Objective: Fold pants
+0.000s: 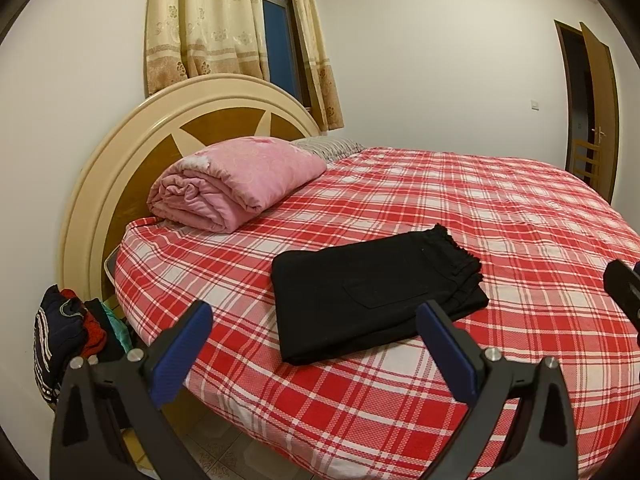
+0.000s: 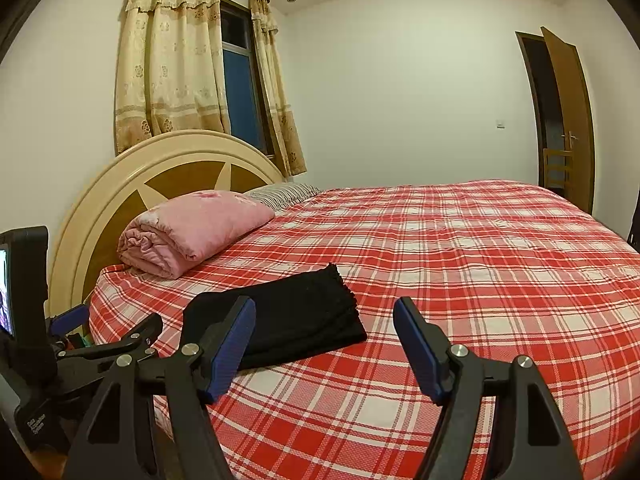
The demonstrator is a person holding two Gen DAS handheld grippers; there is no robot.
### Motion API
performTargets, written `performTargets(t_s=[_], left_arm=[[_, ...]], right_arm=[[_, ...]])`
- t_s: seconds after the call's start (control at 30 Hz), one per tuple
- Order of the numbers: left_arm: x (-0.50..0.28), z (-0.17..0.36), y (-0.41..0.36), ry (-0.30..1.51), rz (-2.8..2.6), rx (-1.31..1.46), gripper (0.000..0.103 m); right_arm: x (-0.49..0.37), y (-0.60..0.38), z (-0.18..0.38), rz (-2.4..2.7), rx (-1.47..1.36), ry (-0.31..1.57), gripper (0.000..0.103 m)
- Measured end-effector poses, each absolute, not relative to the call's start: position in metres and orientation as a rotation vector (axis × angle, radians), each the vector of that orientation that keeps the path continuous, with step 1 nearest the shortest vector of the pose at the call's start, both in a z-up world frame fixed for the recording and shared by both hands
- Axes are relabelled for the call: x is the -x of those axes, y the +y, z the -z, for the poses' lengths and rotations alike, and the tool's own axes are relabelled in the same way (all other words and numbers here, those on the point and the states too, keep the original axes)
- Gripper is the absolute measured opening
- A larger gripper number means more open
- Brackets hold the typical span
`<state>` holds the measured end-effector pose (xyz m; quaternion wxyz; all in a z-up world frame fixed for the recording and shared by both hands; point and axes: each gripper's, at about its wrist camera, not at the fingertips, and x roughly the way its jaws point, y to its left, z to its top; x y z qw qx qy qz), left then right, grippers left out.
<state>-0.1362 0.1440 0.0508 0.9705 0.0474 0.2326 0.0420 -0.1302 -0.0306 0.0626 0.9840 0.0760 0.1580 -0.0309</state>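
Left wrist view: the folded black fabric pants [image 1: 372, 292] lie flat on the red-and-white plaid bedsheet [image 1: 500, 216], long axis running from the near bed edge toward the far right, frilly waistband end farthest away. The left gripper [image 1: 314, 334] hangs spread wide just short of the pants, gripping nothing. A rolled pink quilt [image 1: 236, 184] sits beyond the pants by the rounded cream-and-wood headboard [image 1: 132, 148].

Right wrist view: the pants [image 2: 296, 320] sit left of centre, same sheet [image 2: 480, 264]. The right gripper [image 2: 324, 336] is wide apart too, empty, close to the pants.
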Motion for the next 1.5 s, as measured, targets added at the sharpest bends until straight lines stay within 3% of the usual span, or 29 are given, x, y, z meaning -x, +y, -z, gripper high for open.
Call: performTargets(t_s=[1.5], left_arm=[[0.1311, -0.0462, 0.1464, 0.507, -0.104, -0.085, 0.103]], right_arm=[[0.1298, -0.0301, -0.0628, 0.068, -0.157, 0.323, 0.073]])
